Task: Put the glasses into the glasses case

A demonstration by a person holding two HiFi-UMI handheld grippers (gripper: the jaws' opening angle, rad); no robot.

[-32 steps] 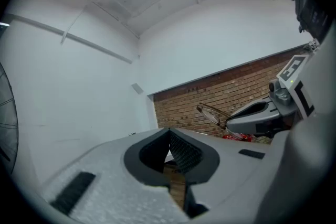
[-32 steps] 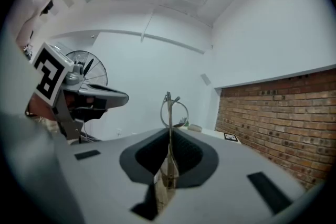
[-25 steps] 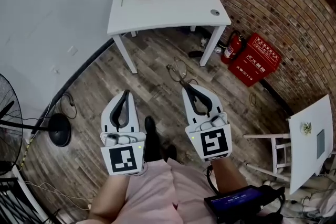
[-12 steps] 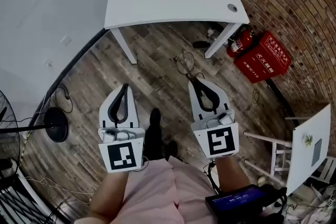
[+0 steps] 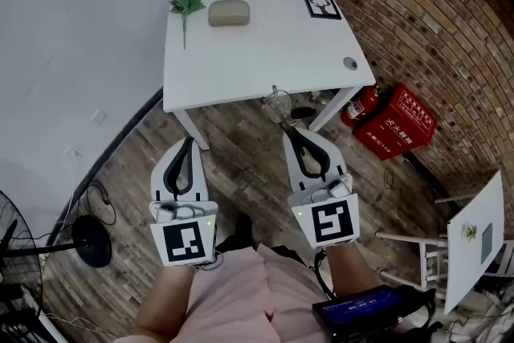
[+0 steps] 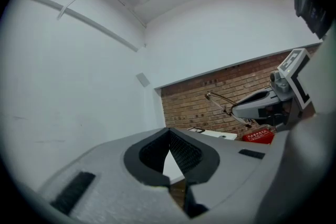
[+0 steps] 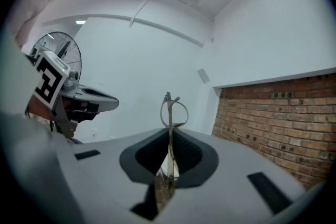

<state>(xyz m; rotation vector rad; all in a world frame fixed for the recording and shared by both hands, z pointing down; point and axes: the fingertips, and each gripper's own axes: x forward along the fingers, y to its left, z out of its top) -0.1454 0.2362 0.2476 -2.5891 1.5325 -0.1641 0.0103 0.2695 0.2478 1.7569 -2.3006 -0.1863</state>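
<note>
Right gripper (image 5: 289, 132): fingers clamped on glasses (image 5: 278, 103), seen at the near edge of the surface (image 5: 265, 52). Left gripper (image 5: 189, 142): fingers closed, empty. Case (image 5: 229, 12) lies at the surface's far side, beside plant (image 5: 185, 4).

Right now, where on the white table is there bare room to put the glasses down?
The white table is bare across its middle and whole near edge, from below the glasses case to the small round object. The far edge is crowded: plant sprig, glasses case and marker card. The right gripper holds the glasses.
</note>
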